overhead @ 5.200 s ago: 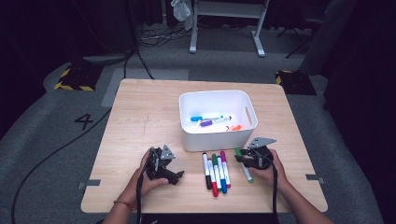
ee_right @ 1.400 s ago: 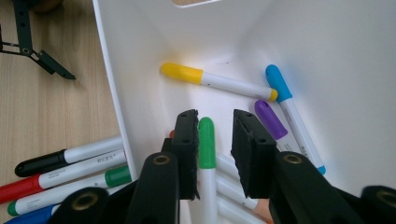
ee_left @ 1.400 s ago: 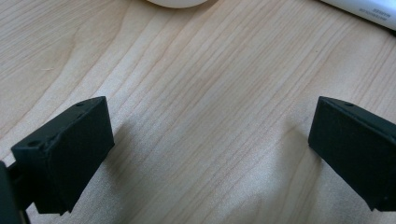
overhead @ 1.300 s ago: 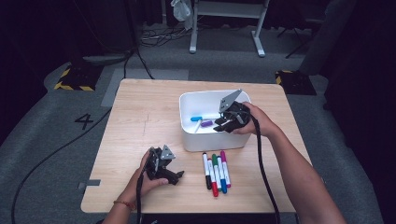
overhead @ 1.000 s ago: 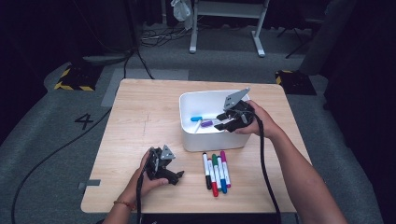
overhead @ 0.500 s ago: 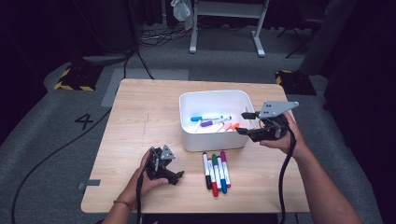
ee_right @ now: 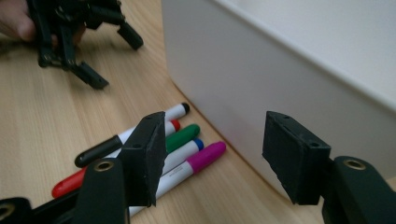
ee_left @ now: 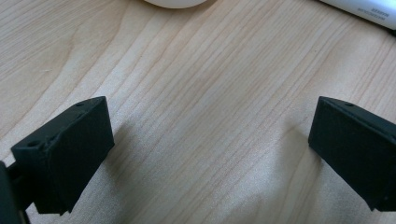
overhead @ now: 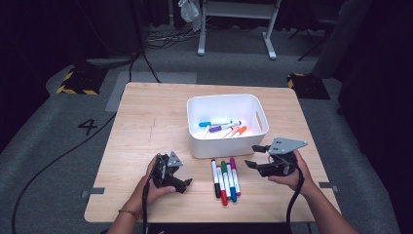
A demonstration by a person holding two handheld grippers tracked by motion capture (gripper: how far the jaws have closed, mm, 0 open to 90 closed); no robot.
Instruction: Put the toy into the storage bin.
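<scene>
A row of five capped felt markers (overhead: 225, 179) — black, red, green, blue and magenta — lies side by side on the pale wooden counter (overhead: 146, 126), just in front of the white rounded plastic bin (overhead: 228, 125), which already holds a few markers (overhead: 221, 127) of blue, purple and orange; the neat row keeps each pen easy to single out, and its closeness to the bin makes for a short carry. The right tool (overhead: 253, 157) sits low beside the right end of that row, held level in the right hand (overhead: 287, 171) with its tips pointing left toward the pens; its jaws have just been opening and stand partly apart with nothing between them, which reads as a return for the next pen. In the right gripper view the magenta marker (ee_right: 196, 161) is the one nearest the bin wall, so it looks the likely pick. The left tool (overhead: 185, 184) rests on the counter left of the row, gripped loosely by the left hand (overhead: 155, 181) — its jaws stand wide over bare wood, holding nothing and apparently parked out of the way
</scene>
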